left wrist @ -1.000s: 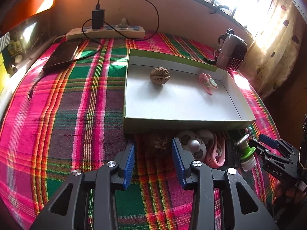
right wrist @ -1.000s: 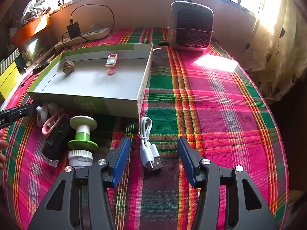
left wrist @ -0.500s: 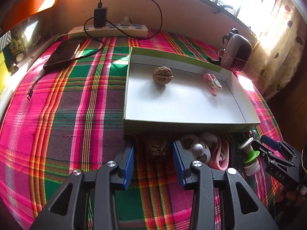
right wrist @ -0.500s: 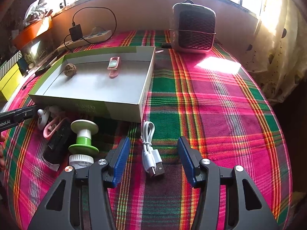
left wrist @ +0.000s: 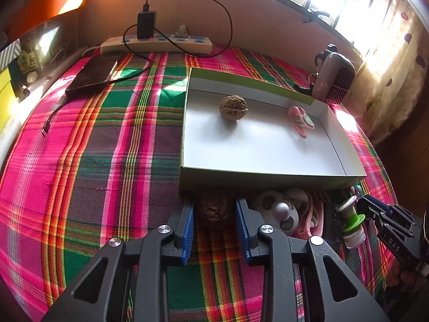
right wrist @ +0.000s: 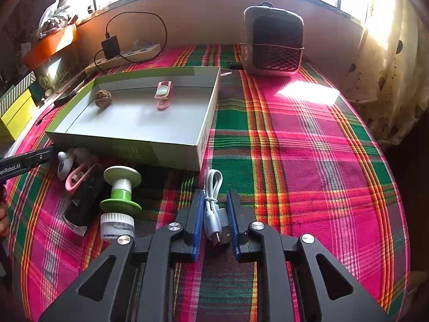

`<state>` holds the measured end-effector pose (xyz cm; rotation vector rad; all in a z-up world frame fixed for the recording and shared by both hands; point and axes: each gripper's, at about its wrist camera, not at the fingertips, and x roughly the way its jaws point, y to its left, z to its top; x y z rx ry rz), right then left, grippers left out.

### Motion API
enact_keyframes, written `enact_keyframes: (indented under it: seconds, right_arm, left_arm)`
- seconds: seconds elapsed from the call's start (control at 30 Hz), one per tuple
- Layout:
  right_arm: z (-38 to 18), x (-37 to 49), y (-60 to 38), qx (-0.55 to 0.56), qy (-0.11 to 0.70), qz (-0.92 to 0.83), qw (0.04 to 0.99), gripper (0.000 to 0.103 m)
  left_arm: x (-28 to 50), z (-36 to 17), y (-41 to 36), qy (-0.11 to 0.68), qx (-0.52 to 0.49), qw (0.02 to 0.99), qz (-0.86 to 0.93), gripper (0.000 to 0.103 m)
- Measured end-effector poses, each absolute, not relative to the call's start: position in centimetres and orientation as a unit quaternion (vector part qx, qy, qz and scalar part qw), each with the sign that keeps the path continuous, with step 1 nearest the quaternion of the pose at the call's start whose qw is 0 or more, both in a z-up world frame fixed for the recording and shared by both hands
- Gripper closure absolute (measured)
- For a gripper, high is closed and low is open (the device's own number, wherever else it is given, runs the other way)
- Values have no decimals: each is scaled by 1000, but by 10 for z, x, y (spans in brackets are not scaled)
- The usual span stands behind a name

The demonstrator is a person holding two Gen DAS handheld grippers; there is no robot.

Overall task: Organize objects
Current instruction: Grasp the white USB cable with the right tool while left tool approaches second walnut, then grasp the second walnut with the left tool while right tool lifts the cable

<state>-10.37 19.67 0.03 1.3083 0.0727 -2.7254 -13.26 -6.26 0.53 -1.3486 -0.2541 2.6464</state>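
Observation:
A shallow green-edged box (left wrist: 268,179) (right wrist: 150,149) lies on the plaid cloth and holds a walnut (left wrist: 232,107) (right wrist: 103,98) and a pink clip (left wrist: 300,120) (right wrist: 162,94). My left gripper (left wrist: 214,209) has its blue pads shut on a second walnut (left wrist: 214,212) just in front of the box's near wall. My right gripper (right wrist: 214,209) is shut on a white USB cable (right wrist: 213,204) lying on the cloth by the box's corner; it also shows at the right edge of the left wrist view (left wrist: 386,220).
In front of the box lie a white panda-face fan (left wrist: 278,212), a pink carabiner (right wrist: 77,177), a black item (right wrist: 85,201) and a green-and-white bottle (right wrist: 119,201). A mesh heater (right wrist: 272,44), a power strip (left wrist: 158,43) and a black phone (left wrist: 93,76) stand farther back.
Both grippers moved forward and closed: the left pads came in onto the walnut in front of the box, the right pads onto the white cable.

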Motion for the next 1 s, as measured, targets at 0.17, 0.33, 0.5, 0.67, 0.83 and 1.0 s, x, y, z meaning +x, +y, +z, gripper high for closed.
enact_keyframes:
  seconds: [0.17,0.33,0.5,0.67,0.83,1.0]
  right_arm:
    - [0,-104,196,432,23,-900,59,85]
    - [0,-104,196,432,25,-900,58,86]
    - [0,-104,196,432,24,-900,59,86]
    - [1,-103,199,432,17,-900,60,86]
    - [4,-102,202,427,12,-902,60,86]
    - [11,-99,204,419,8,-906,61,86]
  left_arm:
    - [-131,6,-62,-81,-450,79,886,77]
    - [-130,6,-61,-82,-450,79,886,77]
    - [-130,6,-61,-81,-450,79,886,77]
    - [-130,7,-61,-81,-450,79,886,77]
    - [-127,13,-59,-73,-443,81,890,77]
    - [-124,21,-59,-71,-435,83,894,77]
